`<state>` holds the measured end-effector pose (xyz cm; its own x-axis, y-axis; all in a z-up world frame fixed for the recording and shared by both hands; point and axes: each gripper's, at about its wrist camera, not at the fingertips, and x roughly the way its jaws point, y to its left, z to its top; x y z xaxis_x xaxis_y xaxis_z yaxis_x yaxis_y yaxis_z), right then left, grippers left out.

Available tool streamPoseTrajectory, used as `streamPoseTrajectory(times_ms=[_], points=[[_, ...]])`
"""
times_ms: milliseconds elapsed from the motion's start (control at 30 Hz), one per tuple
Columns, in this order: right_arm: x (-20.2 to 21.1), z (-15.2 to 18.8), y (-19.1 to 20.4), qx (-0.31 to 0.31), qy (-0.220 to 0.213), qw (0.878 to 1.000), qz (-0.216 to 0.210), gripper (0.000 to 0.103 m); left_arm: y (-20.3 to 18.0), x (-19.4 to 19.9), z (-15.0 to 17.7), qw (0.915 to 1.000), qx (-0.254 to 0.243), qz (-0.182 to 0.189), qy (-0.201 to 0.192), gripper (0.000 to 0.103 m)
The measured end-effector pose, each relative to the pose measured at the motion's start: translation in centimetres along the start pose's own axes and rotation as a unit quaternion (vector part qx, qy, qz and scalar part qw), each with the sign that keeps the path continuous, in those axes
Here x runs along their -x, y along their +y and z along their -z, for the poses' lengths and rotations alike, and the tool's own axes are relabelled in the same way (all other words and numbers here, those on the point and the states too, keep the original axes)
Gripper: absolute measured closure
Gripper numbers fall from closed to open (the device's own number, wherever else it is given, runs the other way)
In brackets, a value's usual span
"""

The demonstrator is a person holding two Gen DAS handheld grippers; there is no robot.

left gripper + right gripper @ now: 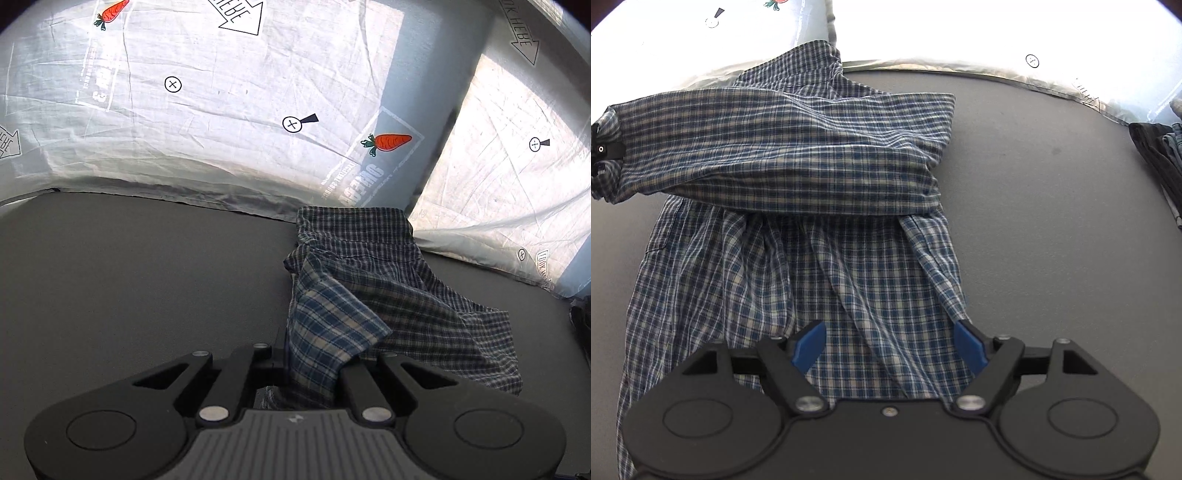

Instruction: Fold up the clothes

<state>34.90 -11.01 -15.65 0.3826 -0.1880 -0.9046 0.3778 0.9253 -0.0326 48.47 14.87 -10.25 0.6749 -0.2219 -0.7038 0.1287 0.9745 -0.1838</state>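
A blue-and-white plaid shirt (798, 266) lies on the dark grey table (1034, 221), collar toward the far edge. One long sleeve (783, 147) is stretched across the chest to the left. My left gripper (314, 369) is shut on that sleeve's bunched cuff (325, 332); its black tip shows at the sleeve end (602, 151) in the right wrist view. My right gripper (890, 343) hovers open over the shirt's lower body. Its blue pads (809, 347) stand wide apart with flat cloth beneath them.
A white printed sheet with carrot pictures (391, 142) hangs behind the table's far edge. A pile of dark clothes (1160, 158) sits at the right edge. Bare table (129, 277) stretches to the shirt's left.
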Motion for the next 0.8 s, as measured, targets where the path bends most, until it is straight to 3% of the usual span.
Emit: streamPoseTrajectory(times_ms=[400, 633, 800], points=[[-1.1, -1.2, 3.6, -0.017, 0.022, 1.000, -0.014, 0.026, 6.0, -2.0, -1.1, 0.9989, 0.042, -0.014, 0.014, 0.097], [-0.8, -0.7, 3.2, -0.022, 0.023, 0.999, -0.013, 0.026, 7.4, -0.9, -3.2, 0.9966, 0.079, 0.009, -0.018, 0.098], [-0.3, -0.1, 2.2, -0.026, 0.026, 0.999, -0.012, 0.026, 7.4, 2.5, -5.6, 0.9910, 0.097, 0.056, -0.073, 0.098]])
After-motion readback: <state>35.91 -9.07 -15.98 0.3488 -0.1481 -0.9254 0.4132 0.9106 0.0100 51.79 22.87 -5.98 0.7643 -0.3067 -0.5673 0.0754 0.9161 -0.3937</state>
